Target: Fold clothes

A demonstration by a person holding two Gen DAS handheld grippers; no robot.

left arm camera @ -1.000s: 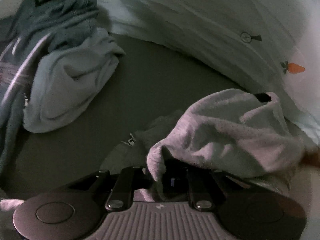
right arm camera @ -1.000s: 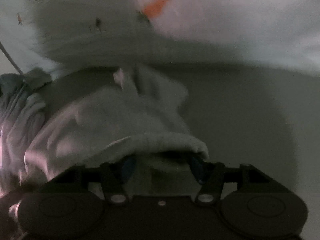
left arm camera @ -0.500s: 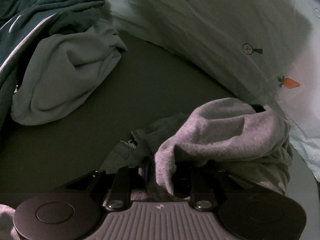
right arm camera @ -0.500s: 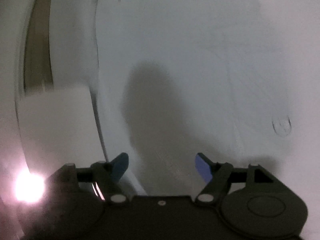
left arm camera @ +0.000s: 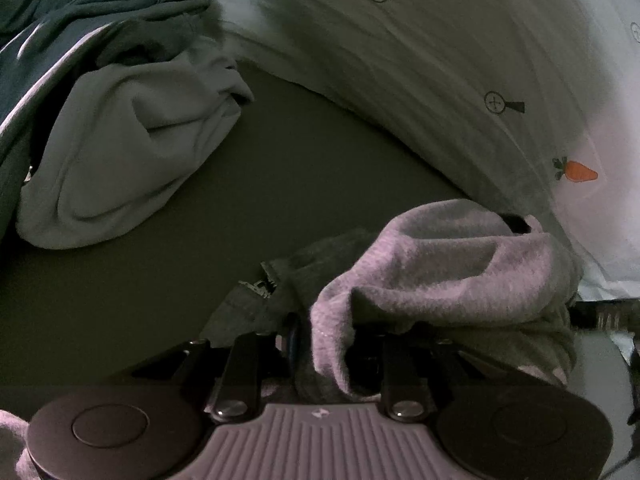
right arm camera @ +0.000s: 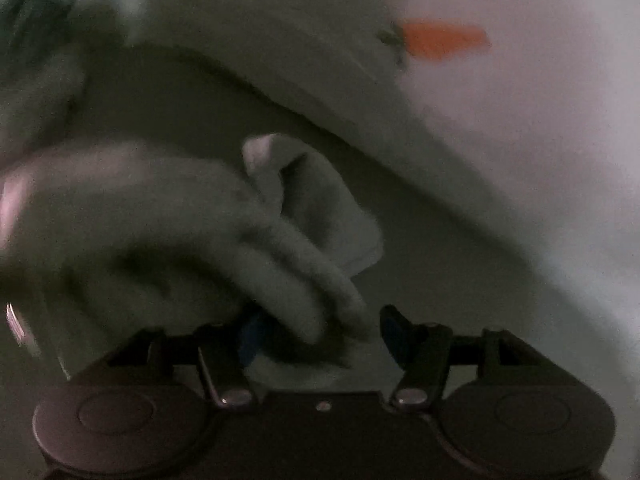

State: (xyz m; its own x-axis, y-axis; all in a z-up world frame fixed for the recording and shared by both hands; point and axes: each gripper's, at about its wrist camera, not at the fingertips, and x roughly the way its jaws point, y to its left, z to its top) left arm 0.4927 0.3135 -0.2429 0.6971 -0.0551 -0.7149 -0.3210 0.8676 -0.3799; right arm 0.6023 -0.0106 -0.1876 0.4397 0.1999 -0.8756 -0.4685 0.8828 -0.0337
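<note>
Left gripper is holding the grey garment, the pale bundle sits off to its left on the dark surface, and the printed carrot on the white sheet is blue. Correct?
Not quite: the carrot is orange, as the left wrist view shows. The rest holds: the left gripper grips the grey garment, and the pale bundle lies to its left on the dark surface.

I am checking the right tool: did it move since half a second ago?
Yes. Earlier it faced only white bedding; now the right tool is back low at the grey garment, with the carrot print above it again.

Home bedroom, carrot-print white bedding (left arm camera: 460, 80), loose clothes (left arm camera: 120, 152) on dark sheet (left arm camera: 300, 184)
</note>
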